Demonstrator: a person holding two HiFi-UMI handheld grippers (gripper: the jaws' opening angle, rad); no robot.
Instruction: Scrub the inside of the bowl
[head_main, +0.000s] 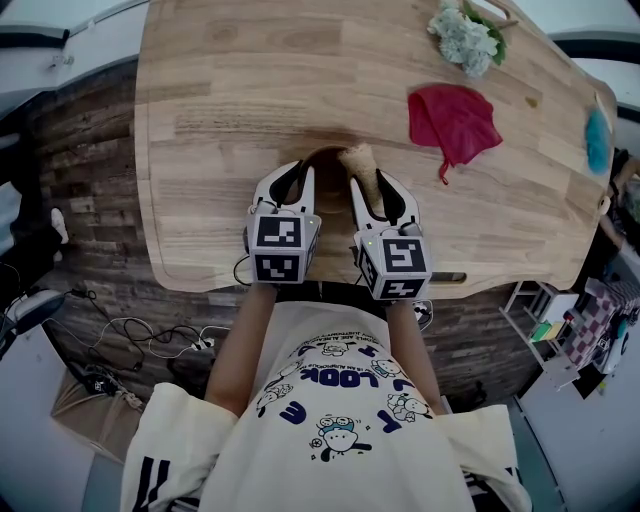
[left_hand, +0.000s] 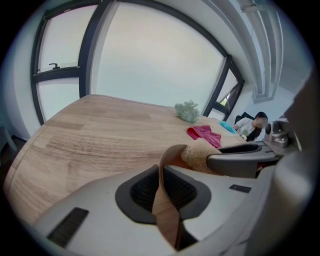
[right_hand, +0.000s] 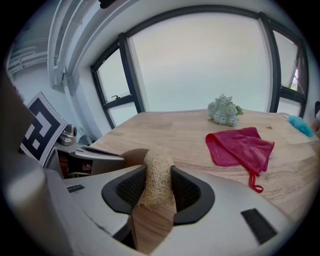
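Observation:
A brown wooden bowl (head_main: 327, 160) sits on the wooden table (head_main: 220, 130) near its front edge. My left gripper (head_main: 300, 172) is shut on the bowl's thin rim (left_hand: 167, 167), which stands upright between the pads. My right gripper (head_main: 372, 185) is shut on a tan loofah scrubber (right_hand: 157, 175). In the head view the scrubber (head_main: 360, 158) pokes out past the fingertips, above the bowl's right side. From the left gripper view the scrubber (left_hand: 197, 154) shows just right of the rim. The bowl's inside is mostly hidden by both grippers.
A red cloth (head_main: 452, 118) lies to the right behind the bowl. Beyond it a bunch of pale green flowers (head_main: 466, 38) rests at the far edge. A blue item (head_main: 597, 140) is at the table's right edge. A person (left_hand: 252, 125) sits past the far end.

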